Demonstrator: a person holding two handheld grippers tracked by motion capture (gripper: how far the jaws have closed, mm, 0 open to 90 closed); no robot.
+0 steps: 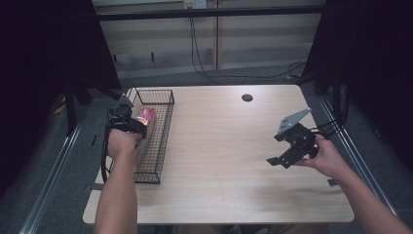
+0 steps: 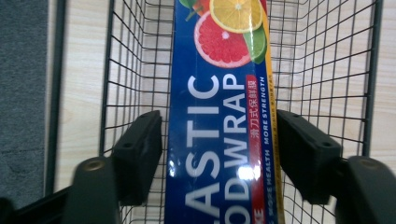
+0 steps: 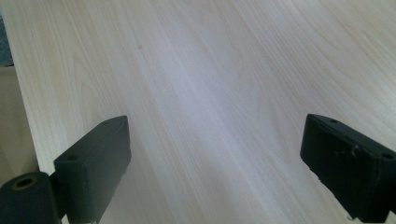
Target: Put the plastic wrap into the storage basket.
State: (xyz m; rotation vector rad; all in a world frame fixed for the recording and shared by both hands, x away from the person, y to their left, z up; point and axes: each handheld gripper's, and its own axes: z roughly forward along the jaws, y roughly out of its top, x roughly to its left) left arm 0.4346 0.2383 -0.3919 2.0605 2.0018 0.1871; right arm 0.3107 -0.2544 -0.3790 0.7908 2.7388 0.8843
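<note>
Where the high view looks down on the wooden table [image 1: 219, 146], we see a black wire basket [image 1: 155, 146] lying along its left side, and we take that basket as our landmark. Inside it, toward its far end, lies a plastic wrap box [image 1: 145, 118]. The left gripper [image 1: 130, 127] reaches into the basket over the box's near part, while the right gripper [image 1: 278, 161] hangs over bare wood well to the right of the basket, with its jaws set wide.

In the left gripper view, the box [image 2: 219, 116] runs lengthwise along the basket [image 2: 327, 60] floor, its blue face printed with citrus slices. The left gripper [image 2: 219, 154] straddles it, one jaw on each side, narrow gaps showing, so not clamped.

In the right gripper view, the right gripper [image 3: 215, 163] gapes wide over the table [image 3: 210, 70].
</note>
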